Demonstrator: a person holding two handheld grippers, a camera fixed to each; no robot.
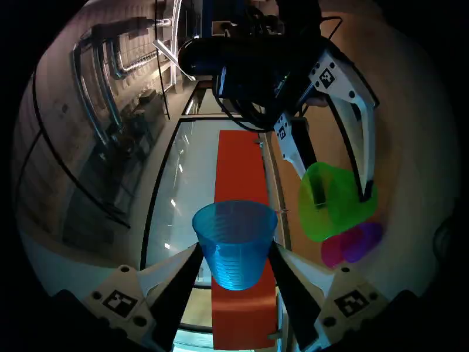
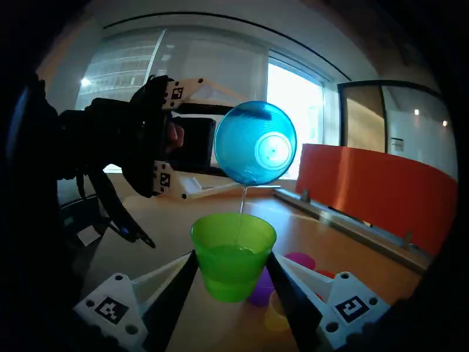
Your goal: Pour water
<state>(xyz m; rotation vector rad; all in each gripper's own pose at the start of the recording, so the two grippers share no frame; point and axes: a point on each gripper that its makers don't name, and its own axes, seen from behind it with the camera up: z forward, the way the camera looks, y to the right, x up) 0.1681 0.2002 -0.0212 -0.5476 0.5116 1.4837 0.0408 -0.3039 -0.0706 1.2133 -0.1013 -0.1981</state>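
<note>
In the left gripper view the left tool (image 1: 234, 261) is clamped on the blue cup (image 1: 235, 243), a finger pressed to each side; farther off, the right tool (image 1: 339, 190) grips the green cup (image 1: 328, 205) over the tabletop (image 1: 393, 176); in the right gripper view the blue cup is tipped just above the green one, and a thin stream of water (image 2: 241, 205) falls into it; the green cup looks partly filled; spare cups (image 2: 300, 259) sit just behind; to my eye the pour is under way, so hold a gentle tilt, centre the stream, and level the blue cup before the green one brims.
</note>
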